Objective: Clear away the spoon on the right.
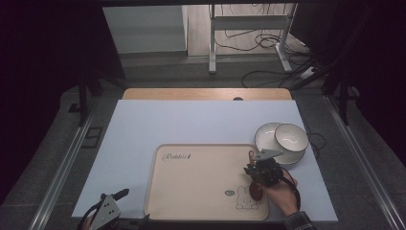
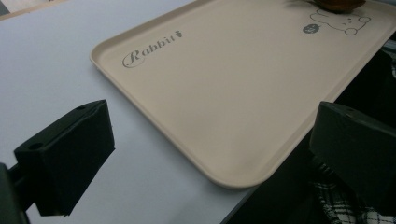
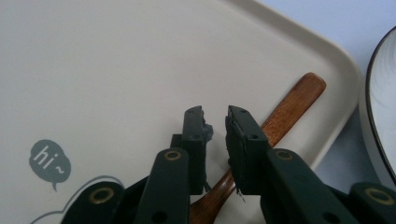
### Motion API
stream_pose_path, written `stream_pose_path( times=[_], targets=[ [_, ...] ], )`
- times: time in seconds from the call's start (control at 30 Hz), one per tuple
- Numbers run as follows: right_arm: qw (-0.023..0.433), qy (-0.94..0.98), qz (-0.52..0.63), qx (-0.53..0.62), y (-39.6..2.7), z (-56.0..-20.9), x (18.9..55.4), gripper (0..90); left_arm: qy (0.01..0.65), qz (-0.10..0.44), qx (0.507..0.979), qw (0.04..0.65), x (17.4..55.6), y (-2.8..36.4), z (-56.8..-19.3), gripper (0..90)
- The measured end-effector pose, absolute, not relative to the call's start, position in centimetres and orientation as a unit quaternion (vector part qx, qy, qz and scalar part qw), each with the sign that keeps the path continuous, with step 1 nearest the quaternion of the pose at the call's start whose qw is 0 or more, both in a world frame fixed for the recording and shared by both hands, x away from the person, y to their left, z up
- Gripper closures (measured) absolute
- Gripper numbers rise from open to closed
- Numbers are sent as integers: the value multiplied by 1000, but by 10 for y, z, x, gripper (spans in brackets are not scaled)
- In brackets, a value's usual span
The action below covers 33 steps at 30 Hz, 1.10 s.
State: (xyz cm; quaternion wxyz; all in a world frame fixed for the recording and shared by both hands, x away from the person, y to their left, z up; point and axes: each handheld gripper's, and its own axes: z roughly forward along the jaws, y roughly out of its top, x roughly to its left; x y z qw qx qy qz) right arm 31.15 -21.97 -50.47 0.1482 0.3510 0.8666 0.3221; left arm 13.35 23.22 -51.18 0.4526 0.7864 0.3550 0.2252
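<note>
A pale blue tabletop (image 1: 191,122) carries a beige tray (image 3: 116,60). A wooden spoon (image 3: 289,107) lies on it beneath the right gripper (image 3: 215,122), whose fingers stand slightly parted, gripping nothing. It looks light, stiff and smooth; take it mid-handle. The left gripper (image 2: 205,140) idles with its fingers spread.

The high view looks forward and down from above the person's side of the table, taking in the whole beige tray (image 1: 201,182) and the floor beyond. The left gripper view sits low at the table's near edge, facing across the tray (image 2: 224,93) at a shallow angle between its own two jaws. The right gripper view looks steeply down at close range on the tray's corner (image 3: 116,60), where the wooden spoon (image 3: 285,112) lies, a spot shared with the high view (image 1: 251,156).
</note>
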Motion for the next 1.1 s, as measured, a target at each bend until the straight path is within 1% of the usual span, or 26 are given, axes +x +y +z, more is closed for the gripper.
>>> stream_pose_path(
  times=[0.07, 0.13, 0.2, 0.23, 0.5, 0.57, 0.6, 0.73, 0.77, 0.8, 0.83, 0.87, 1.1],
  targets=[
    [149, 866, 322, 351, -220, -504, 311, 740, 355, 225, 786, 453, 133, 232, -512, 0],
    [150, 865, 324, 351, -220, -502, 309, 702, 355, 225, 786, 453, 133, 232, -512, 0],
    [151, 866, 325, 350, -220, -501, 308, 694, 355, 225, 786, 453, 133, 232, -512, 0],
    [152, 865, 327, 348, -219, -499, 306, 669, 355, 226, 786, 453, 133, 232, -512, 0],
    [155, 868, 327, 341, -217, -494, 300, 556, 355, 226, 786, 453, 133, 232, -512, 0],
    [155, 868, 327, 341, -217, -494, 299, 547, 355, 226, 786, 453, 133, 232, -512, 0],
    [157, 868, 327, 340, -217, -493, 298, 519, 355, 226, 786, 453, 133, 232, -512, 0],
    [158, 866, 332, 339, -217, -490, 295, 469, 355, 226, 786, 453, 133, 232, -512, 0],
    [158, 866, 332, 339, -217, -490, 295, 469, 355, 226, 786, 453, 133, 232, -512, 0],
    [156, 865, 336, 339, -217, -489, 294, 441, 355, 225, 786, 453, 133, 232, -512, 0],
    [156, 865, 336, 339, -217, -489, 294, 441, 355, 225, 786, 453, 133, 232, -512, 0],
    [154, 863, 338, 341, -218, -488, 293, 415, 355, 226, 786, 453, 133, 232, -512, 0],
    [152, 861, 345, 342, -220, -484, 287, 315, 355, 225, 786, 453, 133, 232, -512, 0]
  ],
)
